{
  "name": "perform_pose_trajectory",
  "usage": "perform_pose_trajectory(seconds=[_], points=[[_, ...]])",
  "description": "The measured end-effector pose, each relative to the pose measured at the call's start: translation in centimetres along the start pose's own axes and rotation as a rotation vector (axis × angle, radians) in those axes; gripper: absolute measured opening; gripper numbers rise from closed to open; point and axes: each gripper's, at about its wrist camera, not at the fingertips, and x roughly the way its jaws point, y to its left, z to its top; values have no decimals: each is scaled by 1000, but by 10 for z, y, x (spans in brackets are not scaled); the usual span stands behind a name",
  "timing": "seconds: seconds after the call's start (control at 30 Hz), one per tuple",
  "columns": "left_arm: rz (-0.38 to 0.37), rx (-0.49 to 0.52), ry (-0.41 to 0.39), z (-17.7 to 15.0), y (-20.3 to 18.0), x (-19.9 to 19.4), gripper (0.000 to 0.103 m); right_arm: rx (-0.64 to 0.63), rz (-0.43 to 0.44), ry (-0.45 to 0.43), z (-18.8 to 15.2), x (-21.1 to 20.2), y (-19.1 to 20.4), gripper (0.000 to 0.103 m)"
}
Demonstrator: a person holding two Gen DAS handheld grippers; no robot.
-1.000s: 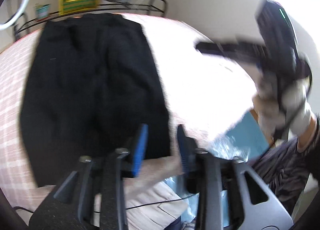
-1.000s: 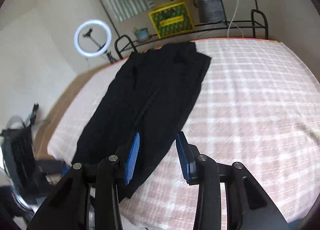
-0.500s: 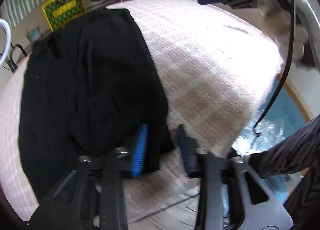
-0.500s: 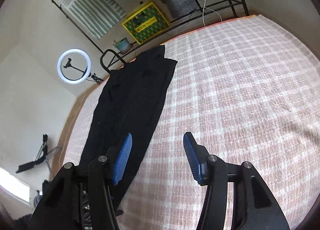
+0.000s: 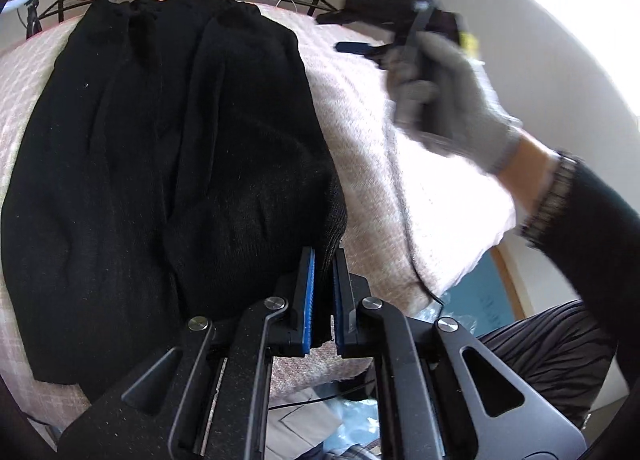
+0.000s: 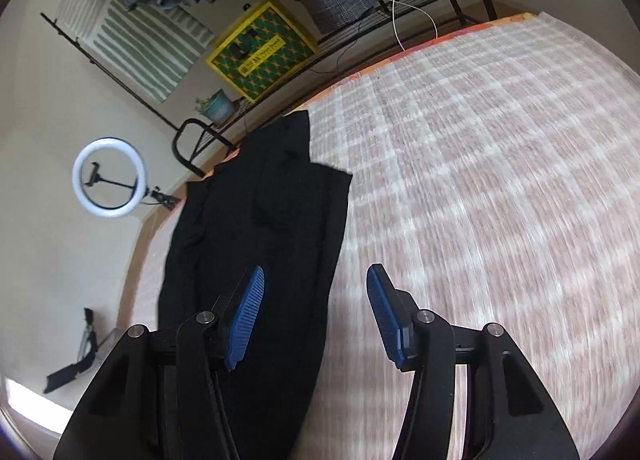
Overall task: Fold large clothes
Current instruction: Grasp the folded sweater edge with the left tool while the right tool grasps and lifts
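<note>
Closing, left gripper [image 5: 323, 280] jaws pinch black garment [image 5: 160, 164]; right gripper [image 6: 316, 316] jaws gape empty.

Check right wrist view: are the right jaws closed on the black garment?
No. The right gripper has its jaws wide apart with nothing between them, held above the black garment and the checked bedspread.

The garment [image 5: 160, 164] spread on the bed is plain black, with a ribbed knit at its near corner. The bed cover [image 6: 500, 180] is a pink and white check, with an orange strip along the far edge. Both tools are black with ridged blue pads [image 6: 244, 320]. The hand [image 5: 448, 100] wears a grey knitted glove above a black sleeve [image 5: 592, 228]. On the rack past the bed's far edge stands a yellow-framed green patterned box [image 6: 262, 50].
</note>
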Motion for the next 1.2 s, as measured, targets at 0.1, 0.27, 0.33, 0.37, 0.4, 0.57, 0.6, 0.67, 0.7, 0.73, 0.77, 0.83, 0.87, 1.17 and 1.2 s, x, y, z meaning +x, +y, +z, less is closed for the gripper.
perform_pose_trajectory(seconds=[0.1, 0.27, 0.33, 0.37, 0.4, 0.57, 0.6, 0.67, 0.7, 0.73, 0.77, 0.83, 0.87, 1.17, 1.2], points=[[-23, -31, -6, -1, 5, -3, 6, -25, -32, 6, 13, 33, 0, 53], [-66, -83, 10, 9, 21, 5, 5, -12, -13, 4, 17, 65, 1, 56], [-81, -92, 18, 10, 22, 5, 5, -36, -8, 16, 20, 70, 9, 56], [-84, -95, 19, 9, 21, 5, 5, -52, -3, 18, 20, 73, 15, 56], [-89, -99, 19, 9, 22, 4, 5, -61, 15, 31, 20, 77, 19, 50], [-117, -148, 15, 3, 36, 0, 5, -189, -97, 94, 17, 93, 52, 10], [-120, -160, 9, 3, 38, -2, 5, -199, -114, 95, 18, 92, 57, 9], [-135, -186, -6, 1, 45, -5, 5, -207, -159, 85, 23, 86, 69, 9], [-139, -193, -10, 0, 47, -7, 5, -207, -169, 78, 25, 84, 74, 8], [-143, -199, -16, -1, 48, -10, 5, -213, -189, 66, 28, 80, 83, 8], [-147, -203, -24, -3, 54, -14, 5, -223, -203, 57, 29, 78, 90, 8], [-151, -209, -40, -7, 56, -21, 5, -255, -230, 42, 31, 76, 110, 8], [-153, -218, -51, -9, 59, -23, 5, -282, -242, 36, 30, 77, 124, 8], [-154, -310, -38, -41, 97, -31, 5, -780, -332, 73, -46, 143, 272, 7], [-151, -316, -35, -42, 100, -32, 5, -834, -355, 88, -59, 155, 280, 7]])
